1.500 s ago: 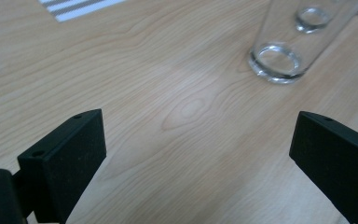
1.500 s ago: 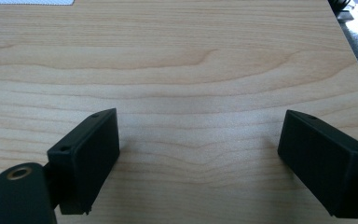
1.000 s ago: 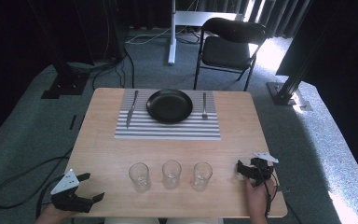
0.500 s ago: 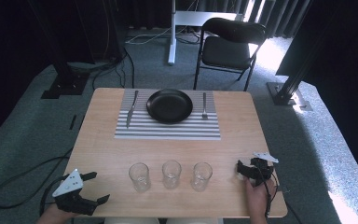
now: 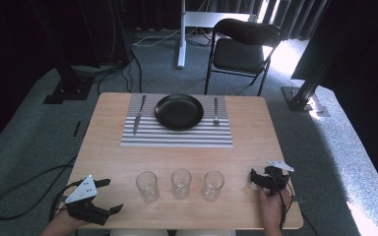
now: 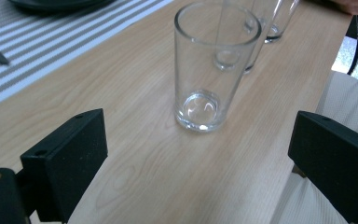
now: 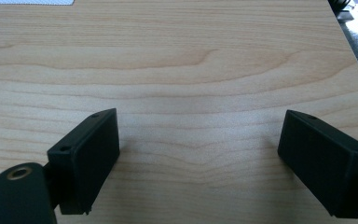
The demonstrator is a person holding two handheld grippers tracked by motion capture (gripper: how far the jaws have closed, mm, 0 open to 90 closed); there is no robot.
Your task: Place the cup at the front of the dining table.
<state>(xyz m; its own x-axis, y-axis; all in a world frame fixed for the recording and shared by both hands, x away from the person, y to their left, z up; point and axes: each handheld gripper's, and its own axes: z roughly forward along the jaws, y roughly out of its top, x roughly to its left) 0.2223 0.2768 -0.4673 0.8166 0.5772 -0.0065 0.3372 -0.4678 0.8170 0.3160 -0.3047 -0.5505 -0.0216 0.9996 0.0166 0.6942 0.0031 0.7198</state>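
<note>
Job in hand: my left gripper (image 5: 109, 195) is lined up on the left glass (image 5: 147, 186), apparently to pick it up; I judge this to be the very start
Done so far: nothing that I can see; none of the three glasses is gripped or lifted
Left jaws: wide apart, nothing between them, aimed at the left glass (image 6: 213, 65) and not touching it
Right jaws: apart and empty; my right gripper (image 5: 254, 178) rests low over bare worktop (image 7: 177, 60), beside the right glass (image 5: 212, 185)
Glasses: left, middle glass (image 5: 181, 183) and right stand upright in a row near my edge of the worktop (image 5: 108, 157), apart from each other
Place setting: plate (image 5: 178, 111) on the striped mat (image 5: 177, 137), knife (image 5: 139, 114) to its left, fork (image 5: 215, 111) to its right
Left to do: close in on the left glass, clamp, lift, and carry it, likely toward the mat
</note>
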